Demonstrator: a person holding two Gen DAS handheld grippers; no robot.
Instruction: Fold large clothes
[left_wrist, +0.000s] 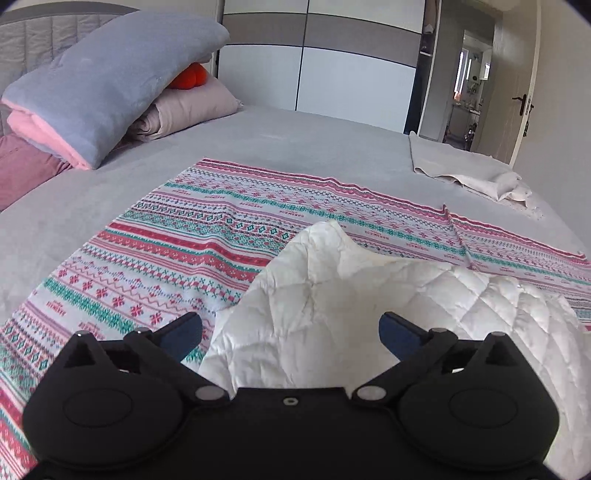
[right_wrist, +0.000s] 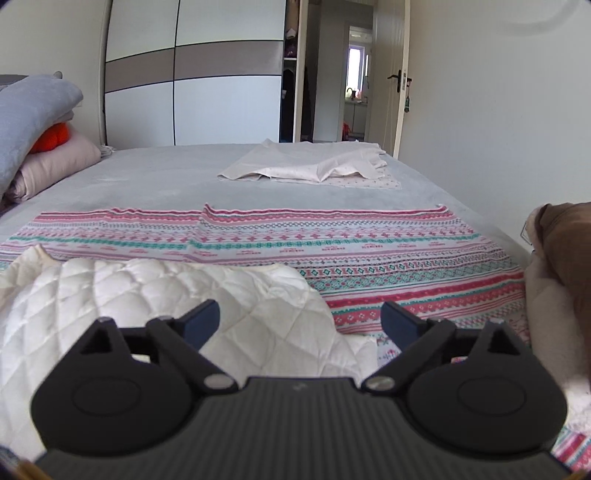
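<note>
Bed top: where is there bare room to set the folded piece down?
The grey sheet lies bare between the patterned blanket and the wardrobe, bordered by the pillow pile on one side and the pale garment on the other. The near edge is crowded: the white quilted piece lies on the blanket under both open tools.

I am looking into a home bedroom: a wide grey-sheeted bed (right_wrist: 155, 173) is filling the view, folded grey and pink bedding (left_wrist: 110, 85) is lying stacked, a white-and-taupe sliding wardrobe (right_wrist: 192, 74) is standing behind.
</note>
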